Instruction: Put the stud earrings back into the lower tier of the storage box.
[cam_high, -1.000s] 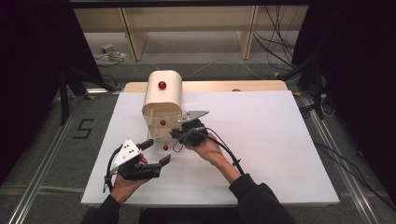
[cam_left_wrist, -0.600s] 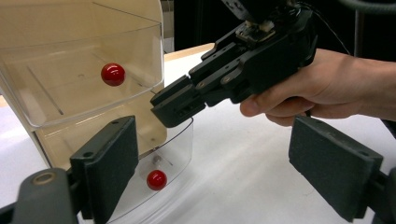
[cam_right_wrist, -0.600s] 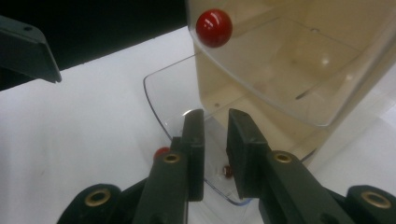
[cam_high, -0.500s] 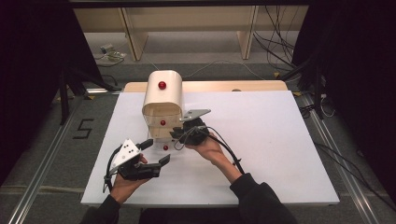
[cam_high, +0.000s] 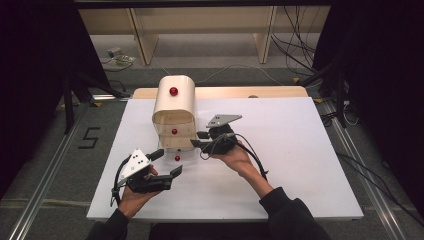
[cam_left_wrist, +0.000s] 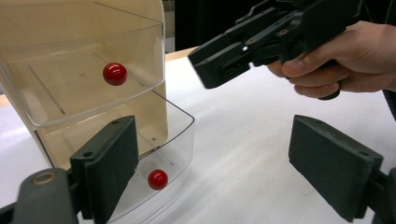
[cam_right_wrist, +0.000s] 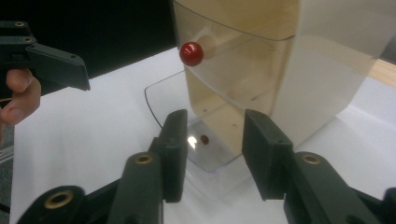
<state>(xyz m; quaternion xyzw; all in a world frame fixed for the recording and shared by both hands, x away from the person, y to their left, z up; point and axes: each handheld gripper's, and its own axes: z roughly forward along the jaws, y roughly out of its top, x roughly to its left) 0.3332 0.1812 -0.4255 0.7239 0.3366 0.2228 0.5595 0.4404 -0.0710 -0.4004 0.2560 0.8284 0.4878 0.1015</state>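
Since the bottom drawer of the small cream drawer cabinet is already slid partway out toward the person, the step in hand looks like opening it, or letting it go after the pull. The right gripper sits just beside the cabinet's right front corner, its jaws have just been opening, and in the right gripper view nothing is pinched between them; the clear drawer wall lies beyond the tips. The left gripper hovers near the drawer's red knob, jaws wide apart and holding nothing. To do this well, I'd judge it best to close on the knob square from the front and pull straight along the drawer's slide, low and level, so the clear tray doesn't tilt or drag the light cabinet across the white table; steadying the cabinet with the other gripper would help. The cabinet stands upright at the back left of the table, long axis vertical, its rounded top up and 3 red knobs showing: 1 on top, 1 on the middle drawer, 1 on the bottom. All the drawer fronts face the person, and the open drawer's long axis runs front to back, pointing at the left gripper.
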